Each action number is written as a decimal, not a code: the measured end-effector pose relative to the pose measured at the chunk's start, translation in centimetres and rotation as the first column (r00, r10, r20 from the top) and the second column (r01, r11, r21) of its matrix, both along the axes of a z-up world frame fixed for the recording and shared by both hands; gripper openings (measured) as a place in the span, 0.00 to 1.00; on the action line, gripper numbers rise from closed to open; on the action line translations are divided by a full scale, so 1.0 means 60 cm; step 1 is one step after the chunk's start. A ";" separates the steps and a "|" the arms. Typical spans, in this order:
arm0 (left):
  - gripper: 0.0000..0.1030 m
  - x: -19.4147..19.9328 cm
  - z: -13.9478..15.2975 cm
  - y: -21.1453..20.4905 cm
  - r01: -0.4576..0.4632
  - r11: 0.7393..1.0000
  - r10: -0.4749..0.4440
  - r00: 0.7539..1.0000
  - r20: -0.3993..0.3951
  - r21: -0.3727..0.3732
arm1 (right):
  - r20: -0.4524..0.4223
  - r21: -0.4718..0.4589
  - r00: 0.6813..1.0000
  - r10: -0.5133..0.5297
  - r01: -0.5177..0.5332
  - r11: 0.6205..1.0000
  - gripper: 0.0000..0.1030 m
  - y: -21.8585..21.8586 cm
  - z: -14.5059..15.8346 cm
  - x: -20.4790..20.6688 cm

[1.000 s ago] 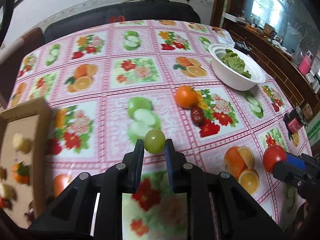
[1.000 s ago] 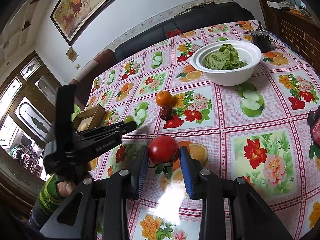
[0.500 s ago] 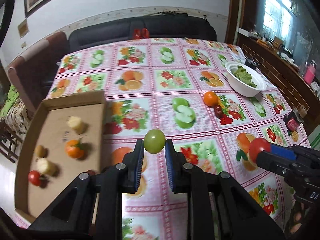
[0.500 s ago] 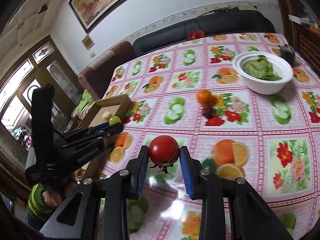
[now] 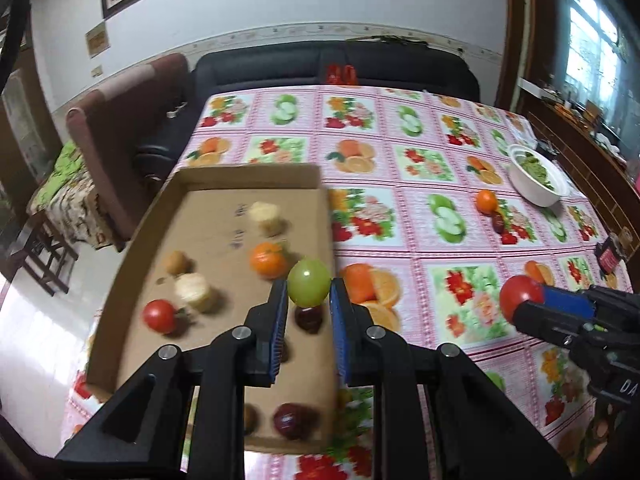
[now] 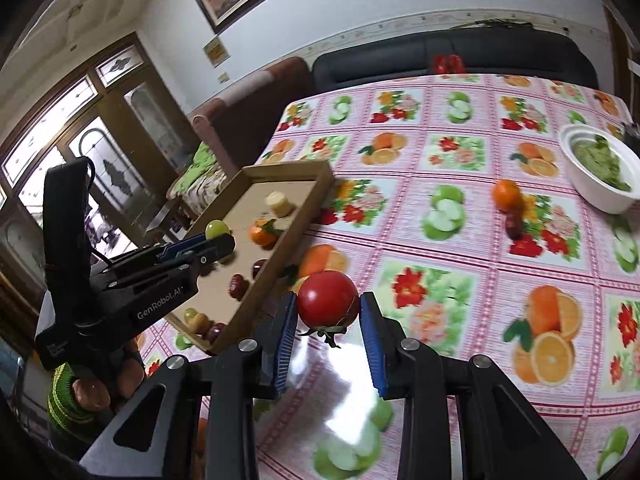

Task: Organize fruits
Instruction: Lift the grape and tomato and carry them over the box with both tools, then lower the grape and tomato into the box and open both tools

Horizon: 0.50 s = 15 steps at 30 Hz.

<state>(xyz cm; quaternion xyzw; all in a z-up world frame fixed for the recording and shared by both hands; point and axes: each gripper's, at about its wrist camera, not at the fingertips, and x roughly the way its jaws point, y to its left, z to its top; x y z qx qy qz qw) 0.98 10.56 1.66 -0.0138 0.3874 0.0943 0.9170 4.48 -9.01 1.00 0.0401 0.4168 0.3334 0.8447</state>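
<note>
Two fruits are mid-carry, so this looks like the transport step. Left wrist view: left gripper (image 5: 309,306) is clamped narrow on a green grape (image 5: 309,288), angled down over the cardboard tray (image 5: 248,173), where other fruit already sits. Next it probably just needs lowering and letting go.

Right wrist view: right gripper (image 6: 328,322) grips a red tomato (image 6: 328,304), tilted down above the tablecloth (image 6: 440,264) just beside the tray, so it has to cross the rim first.
</note>
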 end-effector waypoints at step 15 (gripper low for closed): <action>0.18 -0.061 -0.020 0.117 -0.128 0.991 0.128 0.992 -0.007 -0.040 | 0.008 -0.004 0.994 0.109 -0.109 0.994 0.31 0.114 0.014 0.003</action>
